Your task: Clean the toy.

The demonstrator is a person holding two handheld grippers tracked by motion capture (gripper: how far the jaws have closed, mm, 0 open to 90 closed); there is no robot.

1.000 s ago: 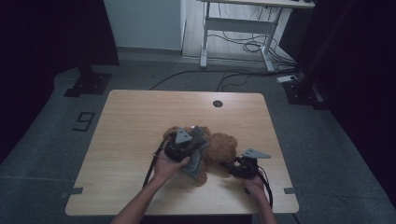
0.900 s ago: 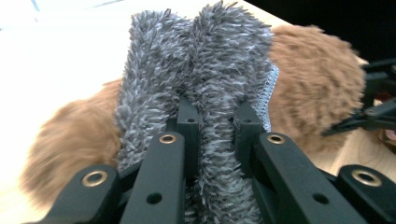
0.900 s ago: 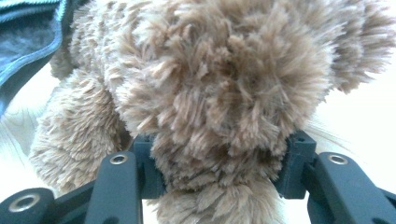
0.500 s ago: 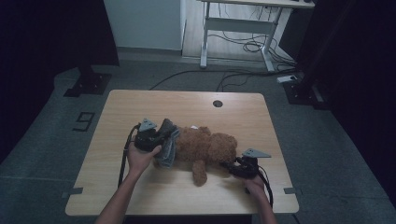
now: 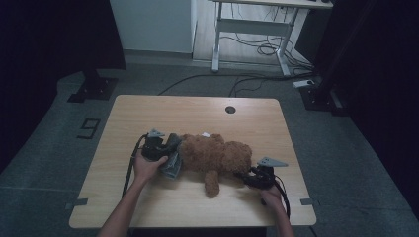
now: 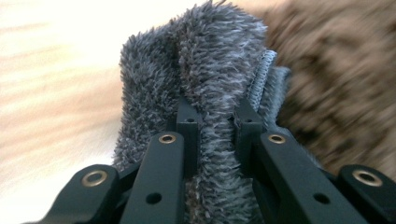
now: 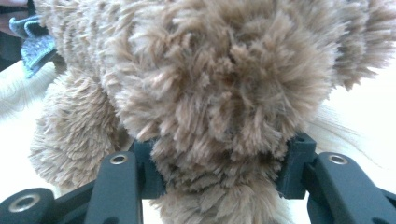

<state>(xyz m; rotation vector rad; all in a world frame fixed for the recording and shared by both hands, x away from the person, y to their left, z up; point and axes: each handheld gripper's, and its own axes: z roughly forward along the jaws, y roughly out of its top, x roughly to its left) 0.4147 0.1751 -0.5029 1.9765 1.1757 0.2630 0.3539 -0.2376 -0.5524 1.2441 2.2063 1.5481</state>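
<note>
a: where do we stand with the left gripper?

b: we have its jaws clenched on a grey fuzzy cloth. in the left gripper view the fabric is pinched tight between the two black jaws, with a stitched hem showing at the right edge of the fold.

a: and where is that cloth on the wooden table?

b: in the high view the cloth sits at the left end of the brown teddy bear, touching it, near the front left part of the tabletop. the bear lies on its side across the middle of the table, one limb pointing toward the front edge.

a: what about our right gripper?

b: we see it at the bear's right end. in the right gripper view the jaws grasp a rounded, furry part of the bear, fur bulging up between them and pressed against both pads. we cannot tell which part of the bear it is.

a: can we see the cloth from there too?

b: yes, a bit of it peeks out at the upper left, behind the bear.

a: and our hands?

b: the left hand wraps the left gripper's body; the right hand holds the other from the front edge.
</note>
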